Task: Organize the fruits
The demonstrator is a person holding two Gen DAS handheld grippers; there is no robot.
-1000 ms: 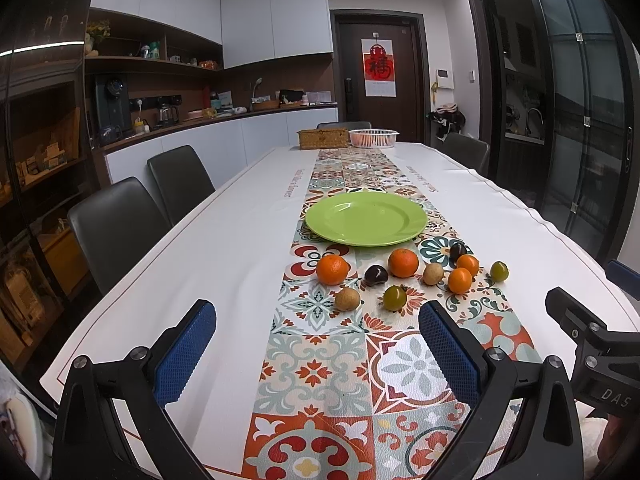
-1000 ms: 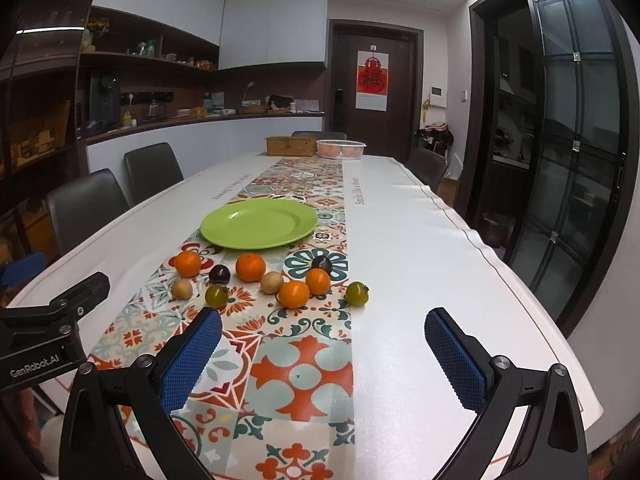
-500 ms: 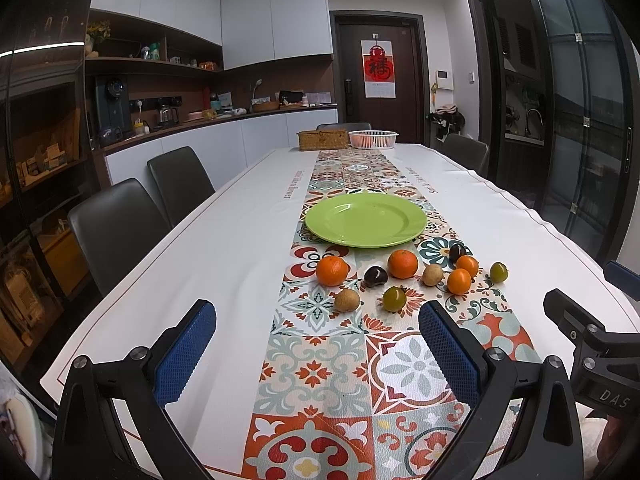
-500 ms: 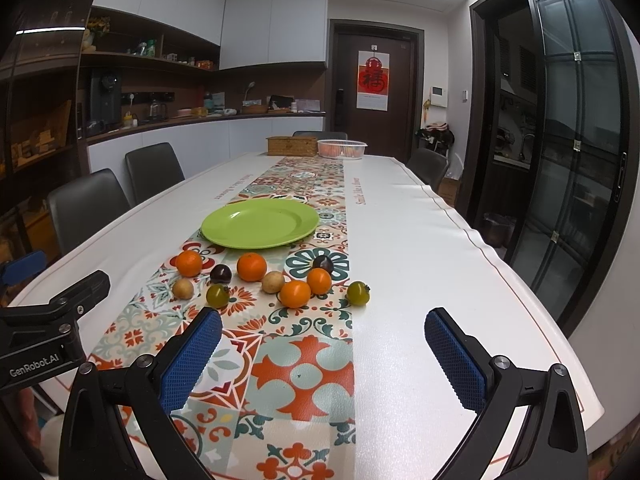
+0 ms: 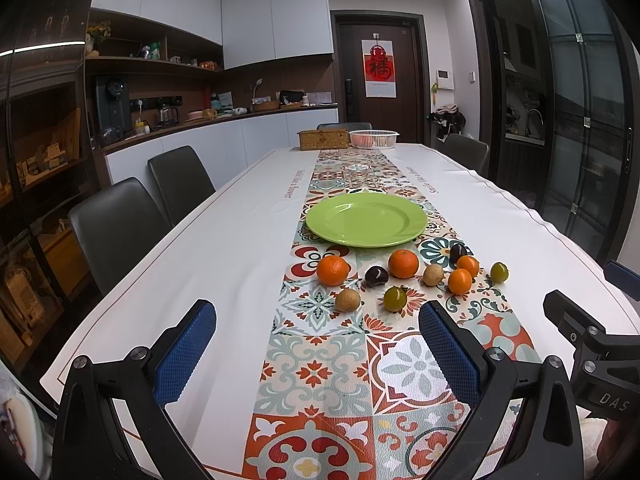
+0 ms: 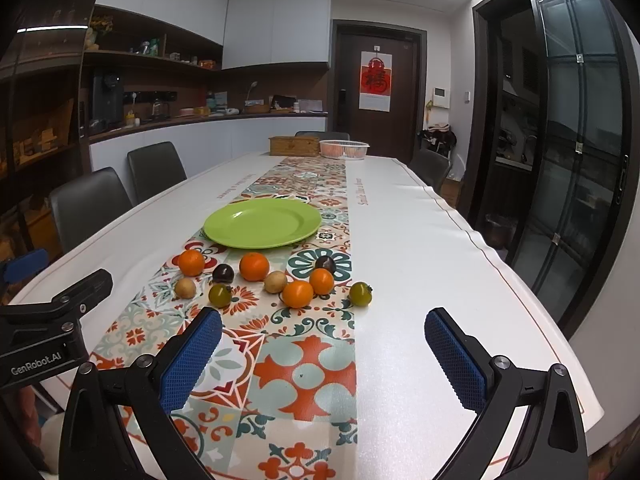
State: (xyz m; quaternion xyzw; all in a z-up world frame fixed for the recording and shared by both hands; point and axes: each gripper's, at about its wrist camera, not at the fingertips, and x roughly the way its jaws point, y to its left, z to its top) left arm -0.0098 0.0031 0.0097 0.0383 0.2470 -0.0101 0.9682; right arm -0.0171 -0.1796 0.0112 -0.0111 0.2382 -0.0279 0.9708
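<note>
A green plate (image 5: 366,219) (image 6: 262,222) lies empty on the patterned table runner. In front of it lie several small fruits: oranges (image 5: 332,270) (image 6: 254,266), dark plums (image 5: 376,275) (image 6: 223,273), tan round fruits (image 5: 347,300) (image 6: 275,281) and green ones (image 5: 395,298) (image 6: 360,293). My left gripper (image 5: 316,352) is open and empty, held above the table's near end, short of the fruits. My right gripper (image 6: 322,354) is open and empty, to the right of the left one, also short of the fruits.
A long table with a white cloth (image 5: 224,240) and tiled runner (image 5: 320,360). A wicker box (image 5: 323,139) and a white basket (image 5: 374,138) stand at the far end. Grey chairs (image 5: 116,224) line the left side. Glass doors (image 6: 576,140) are on the right.
</note>
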